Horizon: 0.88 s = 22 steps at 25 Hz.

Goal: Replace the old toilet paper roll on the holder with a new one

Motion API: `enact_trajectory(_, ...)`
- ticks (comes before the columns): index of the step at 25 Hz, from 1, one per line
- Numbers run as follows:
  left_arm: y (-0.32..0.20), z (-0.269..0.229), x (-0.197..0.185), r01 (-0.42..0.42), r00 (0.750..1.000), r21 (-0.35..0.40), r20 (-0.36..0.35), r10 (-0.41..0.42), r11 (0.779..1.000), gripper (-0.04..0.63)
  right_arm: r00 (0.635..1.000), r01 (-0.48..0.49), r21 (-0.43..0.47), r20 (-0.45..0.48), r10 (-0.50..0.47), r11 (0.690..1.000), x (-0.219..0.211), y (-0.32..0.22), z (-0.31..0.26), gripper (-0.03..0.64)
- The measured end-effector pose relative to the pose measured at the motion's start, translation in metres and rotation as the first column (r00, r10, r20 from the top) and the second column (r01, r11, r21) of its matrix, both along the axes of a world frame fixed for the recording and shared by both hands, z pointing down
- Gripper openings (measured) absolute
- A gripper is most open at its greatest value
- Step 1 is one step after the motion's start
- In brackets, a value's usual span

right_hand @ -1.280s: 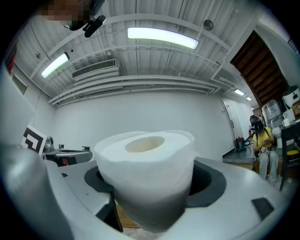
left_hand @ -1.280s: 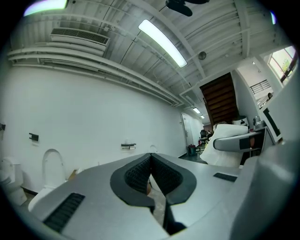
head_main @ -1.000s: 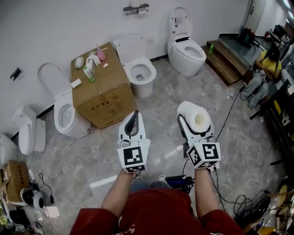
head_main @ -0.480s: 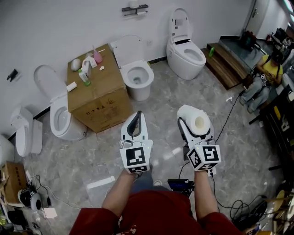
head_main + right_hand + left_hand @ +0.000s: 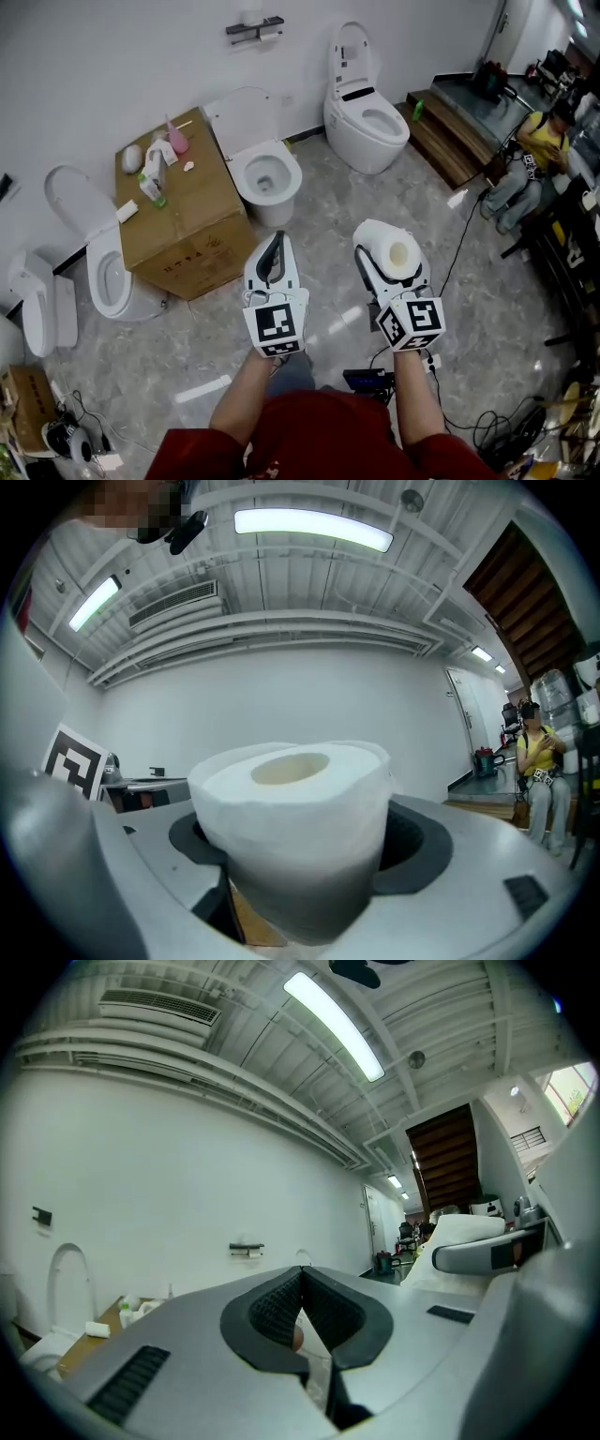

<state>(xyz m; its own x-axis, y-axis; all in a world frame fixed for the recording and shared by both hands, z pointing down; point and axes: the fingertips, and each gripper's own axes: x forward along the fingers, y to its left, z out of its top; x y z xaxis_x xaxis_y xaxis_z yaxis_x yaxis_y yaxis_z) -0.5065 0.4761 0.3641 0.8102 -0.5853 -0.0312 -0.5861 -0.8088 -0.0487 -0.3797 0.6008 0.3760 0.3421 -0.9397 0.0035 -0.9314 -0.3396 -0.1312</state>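
My right gripper [image 5: 383,247] is shut on a new white toilet paper roll [image 5: 392,251], which stands upright between its jaws with the cardboard core facing up. In the right gripper view the roll [image 5: 295,832] fills the jaws and is squeezed slightly out of round. My left gripper [image 5: 276,246] is shut and holds nothing; its dark pads [image 5: 281,1309] meet. The wall holder [image 5: 255,30] with the old roll hangs high on the white wall, far ahead of both grippers. It appears small in the left gripper view as the holder [image 5: 247,1251].
A cardboard box [image 5: 192,225] with bottles on top stands ahead on the left, between two open toilets [image 5: 267,173] [image 5: 98,258]. A third toilet [image 5: 366,108] stands below and right of the holder. A wooden platform [image 5: 450,127], a seated person [image 5: 534,141] and floor cables [image 5: 487,417] lie to the right.
Both grippers have travelled forward over the floor together, the roll still gripped. The box and toilets have slid left in the head view and the holder sits lower in it.
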Motion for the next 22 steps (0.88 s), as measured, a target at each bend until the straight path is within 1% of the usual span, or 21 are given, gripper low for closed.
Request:
enact_trajectory(6, -0.078, -0.003, 0.022, -0.018, 1.0, 0.011, 0.002, 0.018, 1.0, 0.015, 1.0, -0.012, 0.007, -0.002, 0.012, 1.0, 0.02, -0.078, -0.005, 0.422)
enact_trajectory(10, -0.12, -0.002, 0.032, -0.032, 0.999, 0.003, 0.002, 0.032, 0.999, 0.015, 1.0, -0.021, 0.011, -0.007, 0.021, 1.0, 0.029, -0.118, -0.009, 0.422)
enact_trajectory(18, -0.164, 0.007, 0.051, -0.045, 0.999, -0.013, 0.002, 0.045, 0.999, 0.015, 0.999, -0.043, -0.003, -0.014, 0.043, 0.999, 0.048, -0.159, -0.004, 0.422)
enact_trajectory(22, -0.178, 0.013, 0.067, -0.046, 0.999, -0.012, 0.005, 0.046, 0.999, 0.015, 0.999, -0.049, -0.005, -0.003, 0.049, 0.999, 0.066, -0.173, 0.006, 0.422)
